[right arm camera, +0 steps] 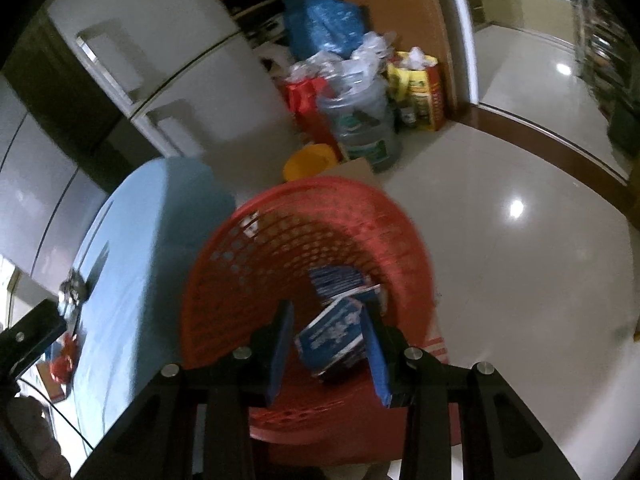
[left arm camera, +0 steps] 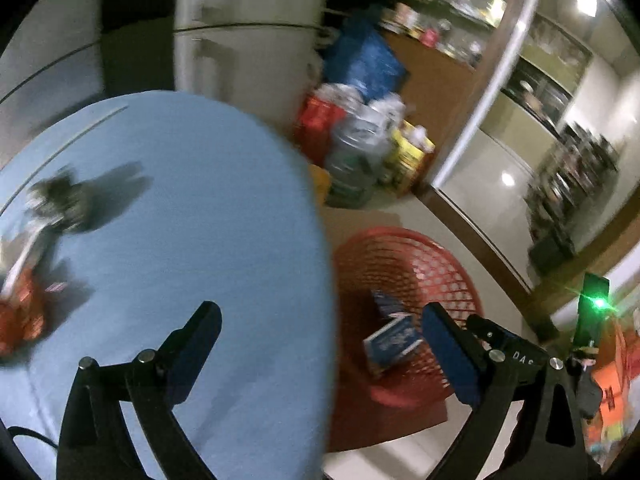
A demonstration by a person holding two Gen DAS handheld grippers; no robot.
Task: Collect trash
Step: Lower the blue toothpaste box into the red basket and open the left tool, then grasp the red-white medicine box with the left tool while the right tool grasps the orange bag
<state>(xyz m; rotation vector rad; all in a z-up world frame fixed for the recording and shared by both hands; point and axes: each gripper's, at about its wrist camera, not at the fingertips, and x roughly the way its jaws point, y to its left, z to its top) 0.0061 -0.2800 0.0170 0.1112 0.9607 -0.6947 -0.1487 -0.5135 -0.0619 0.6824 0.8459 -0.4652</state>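
My left gripper (left arm camera: 320, 310) hangs open and empty over the right edge of the light blue table (left arm camera: 200, 200), one finger above the table and one above the red mesh basket (left arm camera: 404, 248) on the floor. Blue boxes (left arm camera: 392, 340) lie in the basket. On the table's left side are a blurred dark crumpled piece (left arm camera: 56, 200) and an orange-red wrapper (left arm camera: 20, 320). My right gripper (right arm camera: 328, 307) is above the basket (right arm camera: 312, 216), its jaws a narrow gap apart. Nothing is gripped; the blue box (right arm camera: 332, 332) seen between the fingers lies in the basket.
A white fridge (right arm camera: 168, 72) stands behind the table. Beside it on the floor are a big water jug (right arm camera: 364, 128), a blue bag (right arm camera: 324, 24), a yellow-red sack (right arm camera: 420, 80) and a yellow bowl (right arm camera: 310, 160). Glossy tiled floor (right arm camera: 520, 260) spreads right of the basket.
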